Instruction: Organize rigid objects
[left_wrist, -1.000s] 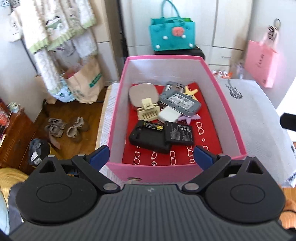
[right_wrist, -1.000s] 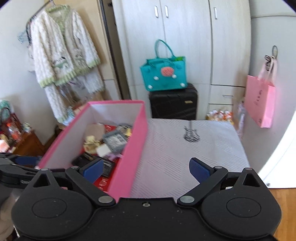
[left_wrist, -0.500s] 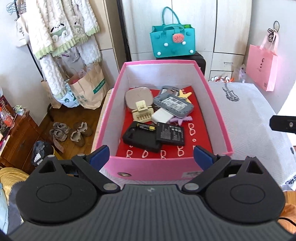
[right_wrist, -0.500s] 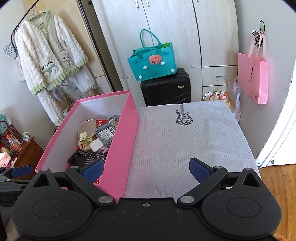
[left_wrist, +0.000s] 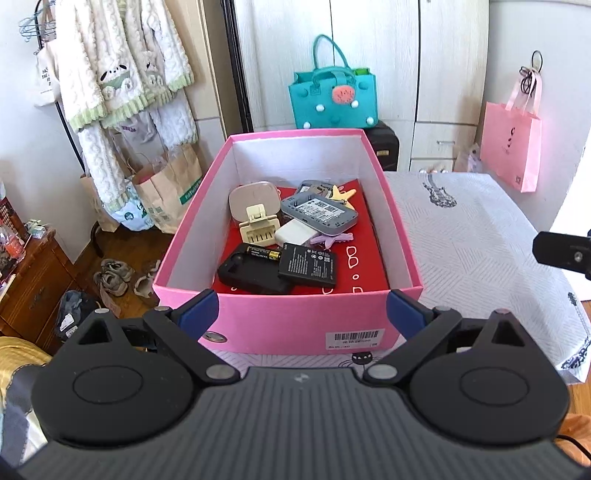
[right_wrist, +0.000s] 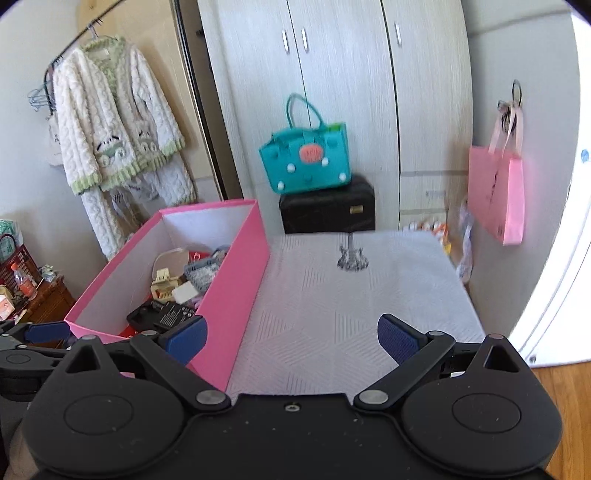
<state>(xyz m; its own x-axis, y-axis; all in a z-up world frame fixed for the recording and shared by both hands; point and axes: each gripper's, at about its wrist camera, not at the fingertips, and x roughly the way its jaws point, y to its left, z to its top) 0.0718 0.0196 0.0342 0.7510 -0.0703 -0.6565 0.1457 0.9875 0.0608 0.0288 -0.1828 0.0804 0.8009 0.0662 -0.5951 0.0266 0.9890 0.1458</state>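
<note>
A pink box (left_wrist: 291, 325) stands on the left part of a white-clothed table (left_wrist: 476, 243). It holds several small objects: a black case (left_wrist: 251, 275), a black battery pack (left_wrist: 308, 264), an AA battery (left_wrist: 263, 253), a beige hair clip (left_wrist: 257, 225), a grey device (left_wrist: 319, 214) and a beige compact (left_wrist: 253, 195). My left gripper (left_wrist: 301, 314) is open and empty, just short of the box's near wall. My right gripper (right_wrist: 291, 338) is open and empty above the table, to the right of the box (right_wrist: 236, 291). Part of the right gripper shows at the right edge of the left wrist view (left_wrist: 565, 253).
A teal bag (left_wrist: 332, 98) sits on a black suitcase (right_wrist: 327, 208) behind the table. A pink bag (left_wrist: 511, 144) hangs on the right wall. Robes (left_wrist: 122, 70), paper bags (left_wrist: 166, 184) and shoes (left_wrist: 114, 275) are on the left. A wooden cabinet (left_wrist: 26, 280) stands at far left.
Both grippers have pulled back and up from the box, which now looks smaller and farther away. Both stay open. The box contents have not moved.
</note>
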